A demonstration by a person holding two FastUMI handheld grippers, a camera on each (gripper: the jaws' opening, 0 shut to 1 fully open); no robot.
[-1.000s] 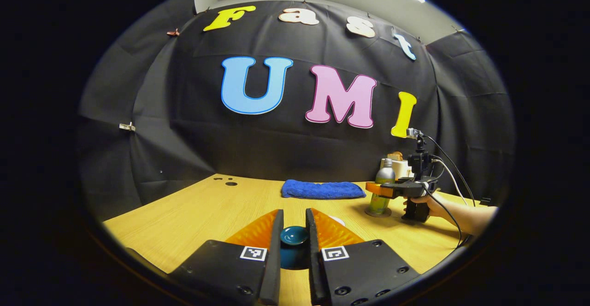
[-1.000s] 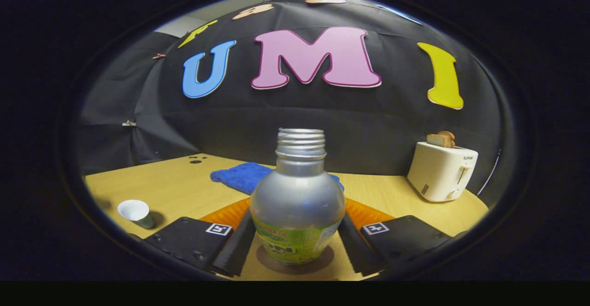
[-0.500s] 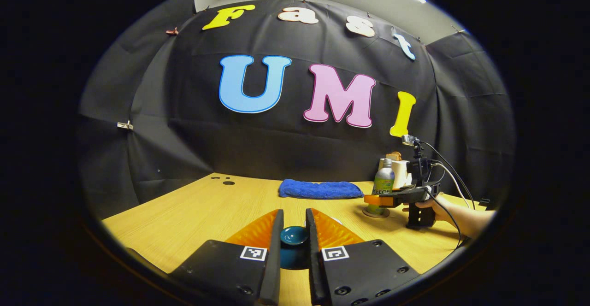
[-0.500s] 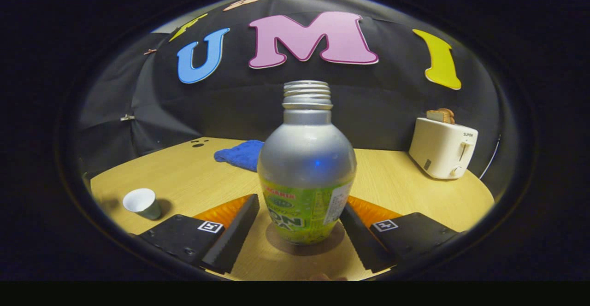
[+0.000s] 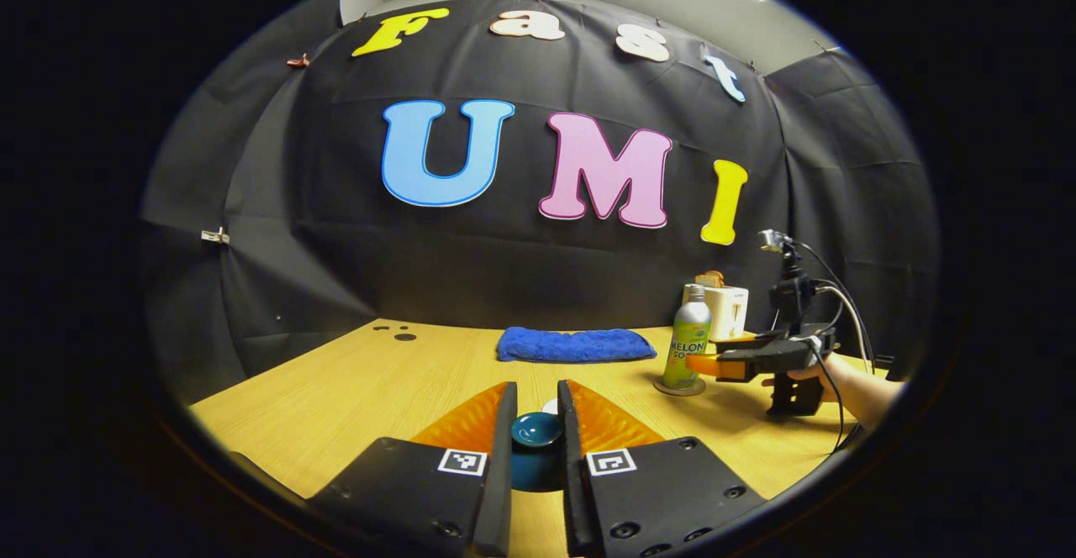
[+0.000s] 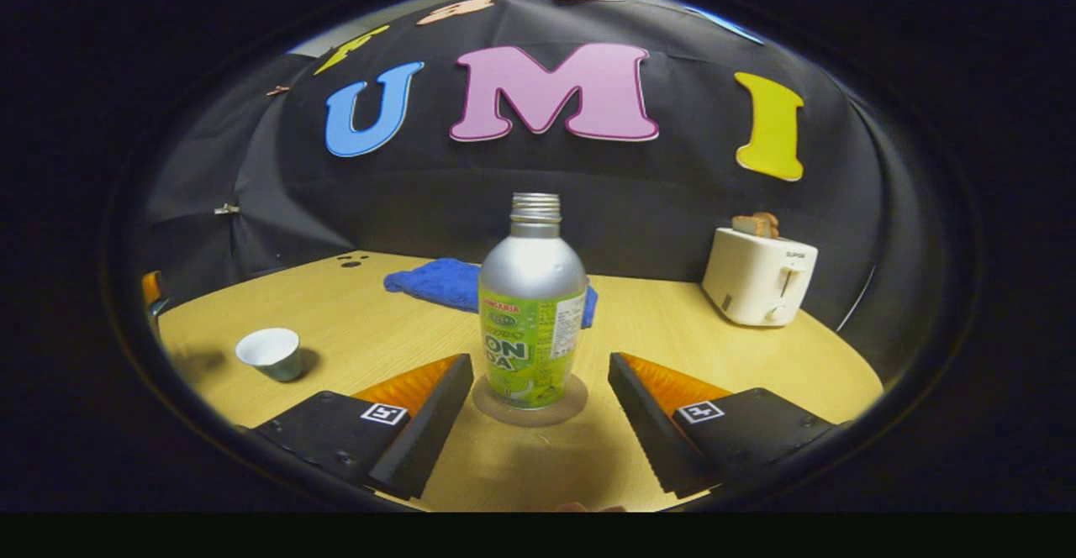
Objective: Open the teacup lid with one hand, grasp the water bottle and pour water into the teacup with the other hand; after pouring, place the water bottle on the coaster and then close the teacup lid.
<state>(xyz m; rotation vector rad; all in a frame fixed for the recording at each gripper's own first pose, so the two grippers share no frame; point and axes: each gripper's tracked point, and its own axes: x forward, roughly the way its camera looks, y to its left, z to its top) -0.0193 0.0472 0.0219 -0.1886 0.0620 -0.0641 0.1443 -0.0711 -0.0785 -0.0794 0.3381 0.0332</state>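
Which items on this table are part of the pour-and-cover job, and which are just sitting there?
Job items:
water bottle
coaster under the bottle
teacup, open
teacup lid, held in the left claw
right claw, open

Just lying about:
blue towel
toaster with toast

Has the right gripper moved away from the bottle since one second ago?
Yes. The right gripper has backed off toward its holder: its fingers now stand short of the coaster, clear of the bottle, which they flanked earlier.
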